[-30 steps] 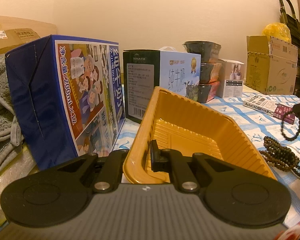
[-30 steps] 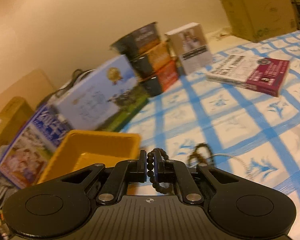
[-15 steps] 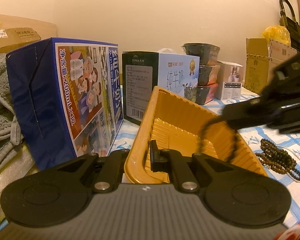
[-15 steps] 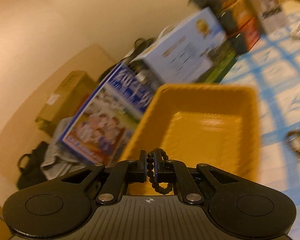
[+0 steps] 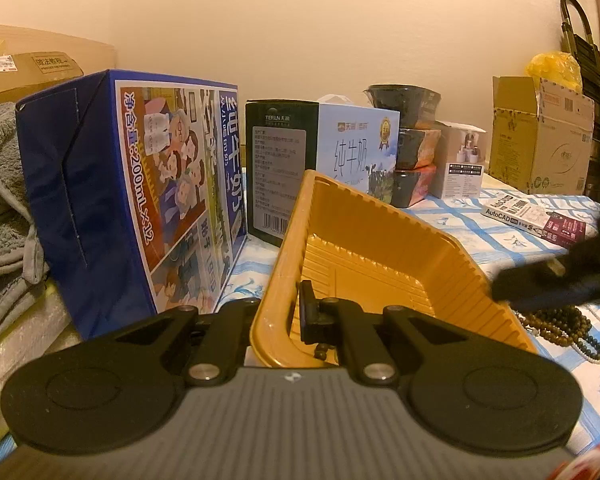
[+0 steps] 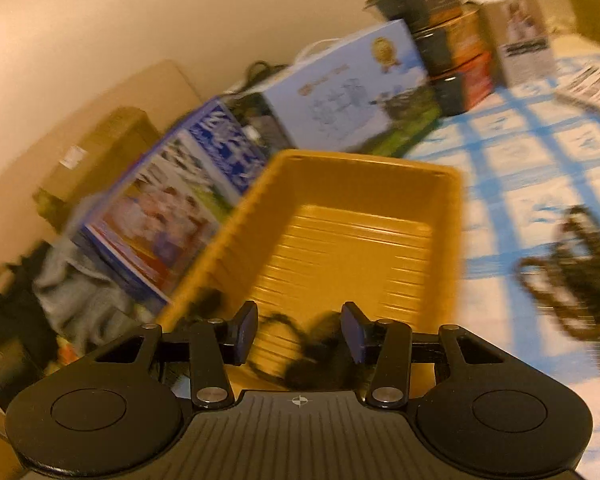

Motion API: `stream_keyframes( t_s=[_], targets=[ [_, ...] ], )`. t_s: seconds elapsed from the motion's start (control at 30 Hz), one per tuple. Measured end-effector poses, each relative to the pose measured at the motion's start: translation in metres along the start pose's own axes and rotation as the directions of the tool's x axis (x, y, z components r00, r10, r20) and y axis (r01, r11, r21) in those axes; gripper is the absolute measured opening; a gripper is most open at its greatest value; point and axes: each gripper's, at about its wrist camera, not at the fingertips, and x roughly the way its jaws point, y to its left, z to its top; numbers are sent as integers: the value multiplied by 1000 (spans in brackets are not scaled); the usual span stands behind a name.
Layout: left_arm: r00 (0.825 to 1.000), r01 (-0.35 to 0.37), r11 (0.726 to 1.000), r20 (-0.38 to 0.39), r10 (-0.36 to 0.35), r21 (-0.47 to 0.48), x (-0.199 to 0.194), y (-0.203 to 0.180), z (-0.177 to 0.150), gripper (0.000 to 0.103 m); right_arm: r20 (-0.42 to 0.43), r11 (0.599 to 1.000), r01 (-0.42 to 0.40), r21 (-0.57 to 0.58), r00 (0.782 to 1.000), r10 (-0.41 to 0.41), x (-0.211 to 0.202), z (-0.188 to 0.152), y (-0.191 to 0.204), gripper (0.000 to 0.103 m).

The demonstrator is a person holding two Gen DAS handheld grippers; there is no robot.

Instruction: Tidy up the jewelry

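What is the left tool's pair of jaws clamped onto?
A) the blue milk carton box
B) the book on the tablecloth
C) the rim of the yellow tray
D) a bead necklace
C: the left gripper has its jaws shut across the near rim of the yellow tray.

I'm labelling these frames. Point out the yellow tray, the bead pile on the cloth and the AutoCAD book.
yellow tray [image 6: 352,256], right wrist view, ribbed floor
bead pile [image 5: 560,322], left wrist view, brown strands
AutoCAD book [image 5: 516,211], left wrist view, white cover
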Motion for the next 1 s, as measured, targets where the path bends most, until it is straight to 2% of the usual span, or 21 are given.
stream_keyframes(
  t_s=[0.17, 0.43, 0.57, 0.73, 0.87, 0.93, 0.97, 1.0],
  targets=[
    [1000, -4, 1000, 1, 4, 2, 0, 0, -1, 7, -11, 986, 163, -22, 986, -164, -30, -21, -28, 47],
    [1000, -12, 1000, 0, 12, 18, 0, -2, -1, 7, 1, 928, 372, -16, 928, -372, -67, -36, -79, 47],
    [1000, -15, 1000, -1, 15, 25, 1, -4, 0, 7, 18, 900, 435, -38, 900, -435, -74, -35, -94, 47],
    [1000, -18, 999, -1, 18, 31, 1, -5, 0, 7, 34, 883, 461, -92, 887, -460, -73, -34, -101, 47],
    [1000, -18, 999, -1, 18, 32, 1, -5, 0, 7, 31, 883, 446, -144, 894, -446, -65, -34, -103, 46],
    [1000, -18, 999, -1, 18, 32, 1, -5, 0, 8, 45, 885, 425, -192, 904, -424, -59, -34, -98, 46],
    [1000, -17, 999, -1, 18, 33, 1, -5, 0, 8, 50, 885, 414, -213, 909, -413, -56, -35, -95, 44],
    [1000, -18, 999, -1, 18, 32, 1, -5, 0, 8, 46, 888, 399, -228, 915, -400, -51, -34, -93, 38]
  ],
)
